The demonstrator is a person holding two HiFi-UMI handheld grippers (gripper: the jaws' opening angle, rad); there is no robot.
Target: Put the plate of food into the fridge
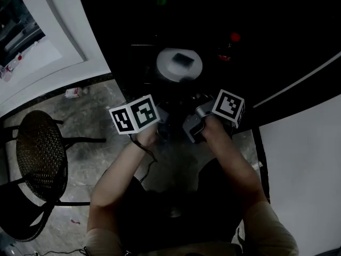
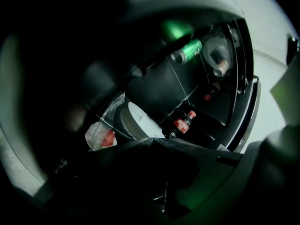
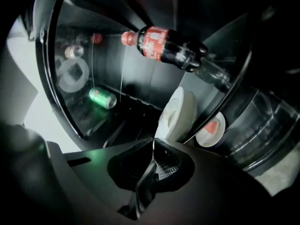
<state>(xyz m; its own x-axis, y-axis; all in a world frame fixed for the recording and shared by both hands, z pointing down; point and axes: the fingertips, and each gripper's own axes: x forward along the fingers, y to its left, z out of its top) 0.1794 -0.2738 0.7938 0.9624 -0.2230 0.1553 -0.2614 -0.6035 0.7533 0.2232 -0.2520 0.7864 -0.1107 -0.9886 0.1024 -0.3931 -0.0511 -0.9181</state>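
Observation:
A white plate (image 1: 178,64) with a dark piece of food on it hangs in front of me at the mouth of the dark fridge (image 1: 213,15). Both grippers hold it by the near rim. In the left gripper view the plate (image 2: 138,122) stands just beyond the left gripper (image 2: 153,140), whose jaws are pressed together on its edge. In the right gripper view the right gripper (image 3: 153,143) pinches the plate (image 3: 178,112) the same way. In the head view only the marker cubes (image 1: 134,114) and hands are plain; the fingertips are lost in the dark.
Inside the fridge lie a cola bottle (image 3: 164,46), a green can (image 3: 103,97) and a small white tub with a red label (image 3: 211,130). A wire shelf edge (image 3: 220,102) runs beside the plate. A round black chair (image 1: 40,153) stands at my left, and a white panel (image 1: 303,164) at my right.

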